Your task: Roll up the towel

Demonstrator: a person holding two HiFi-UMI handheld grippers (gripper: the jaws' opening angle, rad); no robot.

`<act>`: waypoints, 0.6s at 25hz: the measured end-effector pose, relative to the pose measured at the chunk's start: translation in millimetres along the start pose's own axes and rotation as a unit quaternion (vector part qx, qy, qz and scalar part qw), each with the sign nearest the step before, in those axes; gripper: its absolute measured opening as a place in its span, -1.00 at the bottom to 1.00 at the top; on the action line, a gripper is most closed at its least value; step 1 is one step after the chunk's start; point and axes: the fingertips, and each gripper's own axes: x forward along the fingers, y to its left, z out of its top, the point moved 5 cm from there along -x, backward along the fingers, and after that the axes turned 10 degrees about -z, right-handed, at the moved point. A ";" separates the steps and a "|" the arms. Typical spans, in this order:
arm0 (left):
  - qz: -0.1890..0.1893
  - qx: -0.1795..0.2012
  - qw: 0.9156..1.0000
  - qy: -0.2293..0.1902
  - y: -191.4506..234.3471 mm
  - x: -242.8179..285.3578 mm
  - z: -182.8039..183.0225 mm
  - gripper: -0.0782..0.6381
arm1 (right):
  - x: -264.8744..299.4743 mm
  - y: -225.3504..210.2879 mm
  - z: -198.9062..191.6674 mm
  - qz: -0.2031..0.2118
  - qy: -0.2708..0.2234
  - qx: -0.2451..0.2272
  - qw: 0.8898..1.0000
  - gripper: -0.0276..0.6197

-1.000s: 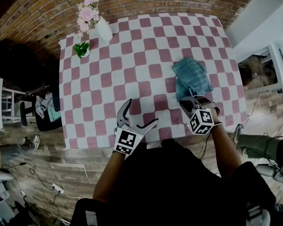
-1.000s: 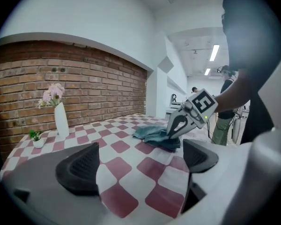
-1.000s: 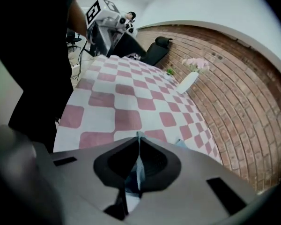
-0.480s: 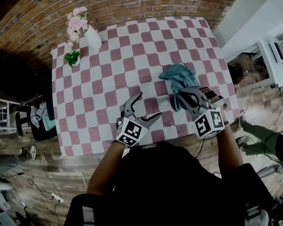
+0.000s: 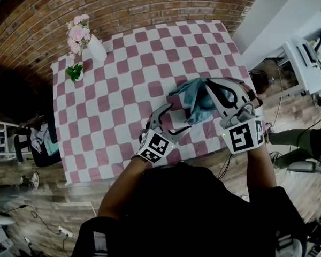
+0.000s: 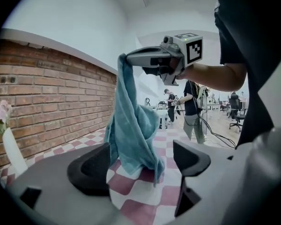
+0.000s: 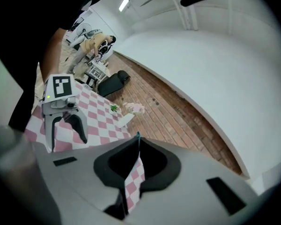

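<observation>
One teal towel [image 5: 195, 98], one checked table [image 5: 123, 84], one white vase [image 5: 96, 50] of flowers and one small green plant [image 5: 74, 71]. Two grippers: the left gripper [image 5: 177, 118] and the right gripper [image 5: 209, 84]. Distant bystanders [image 6: 192, 108] seem to number two.

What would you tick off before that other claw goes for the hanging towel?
1. Grip of the right gripper: ok, its jaws are shut on the top edge of the towel.
2. Readiness of the left gripper: ok, its jaws are apart, though they have just been closing. Nothing is pinched, and the towel hangs just ahead.
3. Towel flat enough to roll: not ok, it hangs bunched.
4. Towel's lower end lifted off the table: cannot tell.
5. The vase out of the way: ok, it stands at the far corner.
</observation>
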 end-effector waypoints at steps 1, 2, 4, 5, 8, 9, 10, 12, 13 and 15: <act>-0.001 0.001 1.000 0.000 -1.9 0.3 0.8 0.37 | -1.0 -8.5 5.6 -0.015 -0.014 0.004 1.000 -0.88; -0.002 0.000 1.000 0.000 -3.2 0.4 0.5 0.37 | -2.5 -16.7 11.1 -0.030 -0.028 0.009 0.999 -0.88; -0.004 -0.010 1.000 -0.003 -4.6 0.8 -1.9 0.36 | -6.0 -31.7 20.9 -0.057 -0.047 0.022 0.997 -0.88; -0.005 -0.017 1.000 -0.007 -4.9 0.9 -2.8 0.35 | -7.0 -38.5 25.2 -0.070 -0.053 0.029 0.996 -0.88; -0.006 -0.029 0.999 -0.019 -6.8 -0.2 0.1 0.33 | -6.6 -56.4 37.8 -0.100 -0.069 0.045 0.992 -0.88; -0.007 -0.028 0.999 -0.019 -8.0 -0.5 0.7 0.33 | -5.8 -61.6 41.5 -0.108 -0.070 0.048 0.990 -0.88; -0.009 -0.025 1.000 -0.017 -9.2 -1.0 0.1 0.33 | -4.7 -66.8 45.3 -0.116 -0.070 0.049 0.990 -0.88; -0.013 -0.021 1.000 -0.008 -10.7 -2.6 -2.7 0.32 | -2.7 -77.0 53.9 -0.132 -0.070 0.046 0.988 -0.88; -0.012 -0.022 1.000 -0.007 -11.8 -3.5 -3.1 0.32 | -2.2 -81.8 58.1 -0.139 -0.071 0.047 0.987 -0.88; -0.002 -0.024 1.000 -0.011 -15.6 -4.6 -0.6 0.32 | -1.7 -89.6 65.8 -0.150 -0.076 0.051 0.984 -0.88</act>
